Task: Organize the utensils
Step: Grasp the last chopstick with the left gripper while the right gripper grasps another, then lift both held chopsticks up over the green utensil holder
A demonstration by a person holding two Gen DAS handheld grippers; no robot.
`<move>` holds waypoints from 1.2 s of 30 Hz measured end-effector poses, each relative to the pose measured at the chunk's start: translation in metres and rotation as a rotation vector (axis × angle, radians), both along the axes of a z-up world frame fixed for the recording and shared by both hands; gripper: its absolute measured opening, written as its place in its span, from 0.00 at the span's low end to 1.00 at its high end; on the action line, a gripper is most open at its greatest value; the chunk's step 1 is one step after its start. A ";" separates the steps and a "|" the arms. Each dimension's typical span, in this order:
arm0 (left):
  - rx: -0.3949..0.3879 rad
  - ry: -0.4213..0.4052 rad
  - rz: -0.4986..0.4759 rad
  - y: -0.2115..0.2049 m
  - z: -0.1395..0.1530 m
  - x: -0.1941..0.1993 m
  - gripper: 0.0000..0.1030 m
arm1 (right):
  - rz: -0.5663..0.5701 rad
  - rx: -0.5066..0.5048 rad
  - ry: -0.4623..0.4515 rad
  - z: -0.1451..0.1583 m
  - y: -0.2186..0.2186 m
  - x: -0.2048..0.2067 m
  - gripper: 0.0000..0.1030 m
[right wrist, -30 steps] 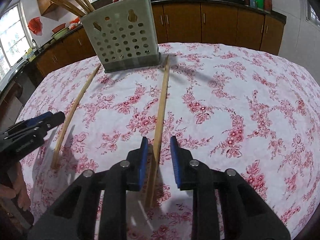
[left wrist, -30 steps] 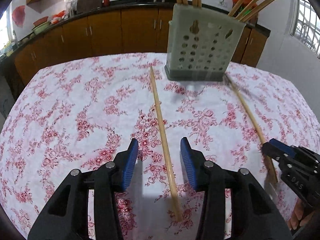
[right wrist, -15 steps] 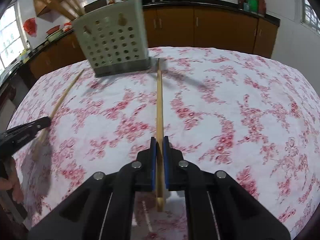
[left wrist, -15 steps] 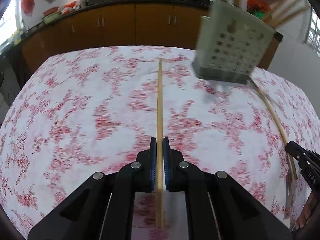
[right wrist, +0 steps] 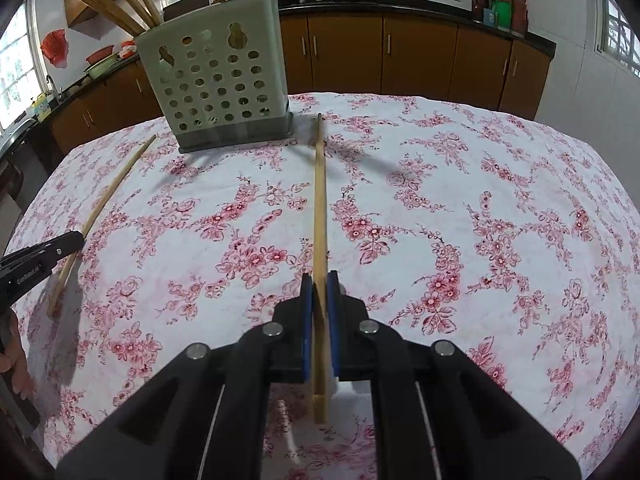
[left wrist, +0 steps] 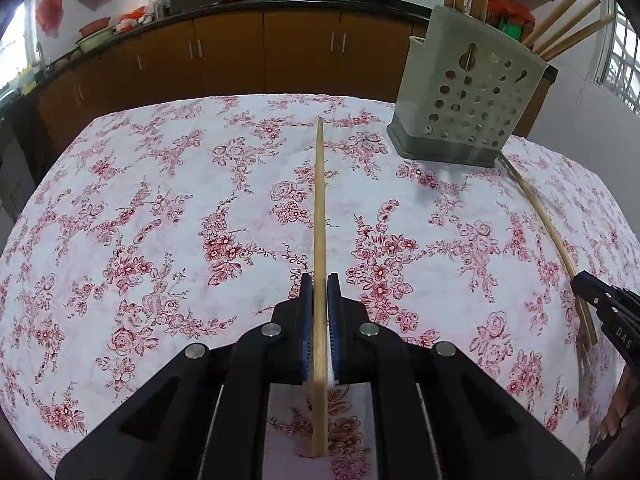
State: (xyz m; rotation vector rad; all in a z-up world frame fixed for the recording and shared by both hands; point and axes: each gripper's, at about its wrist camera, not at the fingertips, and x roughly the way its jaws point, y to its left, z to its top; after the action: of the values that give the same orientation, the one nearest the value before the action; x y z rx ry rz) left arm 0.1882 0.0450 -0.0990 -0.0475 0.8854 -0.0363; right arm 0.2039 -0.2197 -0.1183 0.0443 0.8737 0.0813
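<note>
I judge these chopsticks light, stiff and smooth, apt to pivot or slide in a pinch taken near one end, so I have hold close to the thick ends. My left gripper (left wrist: pixel 319 300) is closed down to a sliver on the left chopstick (left wrist: pixel 319 208), blue pads pressing both its sides, the shaft running to twelve o'clock over the floral tablecloth (left wrist: pixel 160 220). My right gripper (right wrist: pixel 319 300) is closed just as tightly on the right chopstick (right wrist: pixel 320 200), whose tip lies near the base of the perforated holder (right wrist: pixel 224 92) at eleven o'clock. In the left wrist view that holder stands at one o'clock with other chopsticks upright inside. I cannot tell whether either stick's far tip touches the cloth.
</note>
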 end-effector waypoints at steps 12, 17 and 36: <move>-0.001 0.001 0.000 -0.001 0.000 0.001 0.09 | 0.000 0.005 0.000 0.000 0.000 0.000 0.10; -0.002 0.001 0.000 -0.001 0.000 0.001 0.09 | 0.000 0.005 0.000 0.000 0.000 0.000 0.10; -0.003 0.001 0.001 0.000 0.001 0.000 0.09 | 0.000 0.005 0.000 0.000 0.000 0.000 0.10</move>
State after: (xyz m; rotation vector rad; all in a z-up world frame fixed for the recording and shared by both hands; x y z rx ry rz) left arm 0.1882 0.0446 -0.0981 -0.0511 0.8864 -0.0366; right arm 0.2043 -0.2198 -0.1187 0.0491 0.8737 0.0833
